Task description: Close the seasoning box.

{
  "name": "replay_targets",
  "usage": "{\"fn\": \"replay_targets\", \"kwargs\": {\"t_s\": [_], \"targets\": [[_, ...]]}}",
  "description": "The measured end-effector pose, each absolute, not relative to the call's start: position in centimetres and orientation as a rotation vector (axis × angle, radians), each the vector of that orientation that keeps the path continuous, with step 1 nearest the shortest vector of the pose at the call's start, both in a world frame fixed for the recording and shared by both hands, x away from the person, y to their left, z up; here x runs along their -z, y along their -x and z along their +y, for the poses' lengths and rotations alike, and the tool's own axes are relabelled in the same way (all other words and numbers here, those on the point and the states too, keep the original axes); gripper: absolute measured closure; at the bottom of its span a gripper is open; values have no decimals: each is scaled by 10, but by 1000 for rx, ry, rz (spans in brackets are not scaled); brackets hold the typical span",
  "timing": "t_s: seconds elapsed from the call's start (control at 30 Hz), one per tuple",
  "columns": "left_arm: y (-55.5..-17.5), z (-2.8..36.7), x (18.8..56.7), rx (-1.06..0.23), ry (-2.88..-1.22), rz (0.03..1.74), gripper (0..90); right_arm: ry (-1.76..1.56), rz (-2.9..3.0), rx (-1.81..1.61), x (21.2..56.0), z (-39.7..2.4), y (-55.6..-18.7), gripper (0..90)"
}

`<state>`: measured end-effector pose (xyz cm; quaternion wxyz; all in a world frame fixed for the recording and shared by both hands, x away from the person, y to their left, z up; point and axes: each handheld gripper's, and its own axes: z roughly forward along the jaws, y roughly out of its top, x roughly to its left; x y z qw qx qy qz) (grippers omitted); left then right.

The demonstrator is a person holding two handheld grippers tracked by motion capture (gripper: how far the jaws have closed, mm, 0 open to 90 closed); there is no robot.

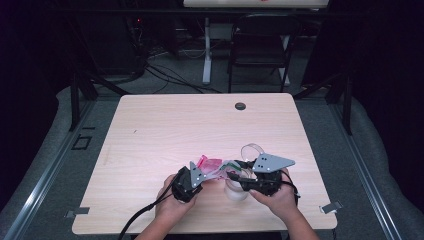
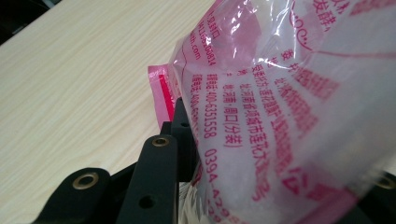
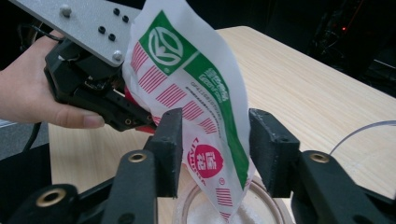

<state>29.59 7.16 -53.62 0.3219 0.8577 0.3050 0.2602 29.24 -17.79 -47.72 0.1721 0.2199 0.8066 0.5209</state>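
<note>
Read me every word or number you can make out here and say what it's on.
"400-6351558": pink print on the plastic bag, left gripper view.
"0394-429", cut off at the edge: same bag.
"LIAN", rest hidden: above the red round logo, right gripper view.
Chinese lines and the small print on the green band: too blurred to read.

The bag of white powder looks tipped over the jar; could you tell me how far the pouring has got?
Done: white powder already lies in the jar, whose clear lid is off on the table. In hand: the left gripper holds the bag tilted, its corner in the jar mouth; the right gripper stands open around it. Left: emptying the bag, then lidding.
</note>
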Motion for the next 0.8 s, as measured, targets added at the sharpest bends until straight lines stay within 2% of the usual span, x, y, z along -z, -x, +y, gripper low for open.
{"fn": "replay_targets", "kwargs": {"t_s": [0.23,0.6,0.8], "targets": [[-299,75,541,-597,-2225,830,732,-639,2260,-1515,475,-181,-293,493],[-304,82,552,-466,-2170,887,734,-651,2252,-1546,475,-183,-294,489],[-304,86,553,-443,-2157,895,736,-687,2252,-1525,475,-184,-294,471]]}}
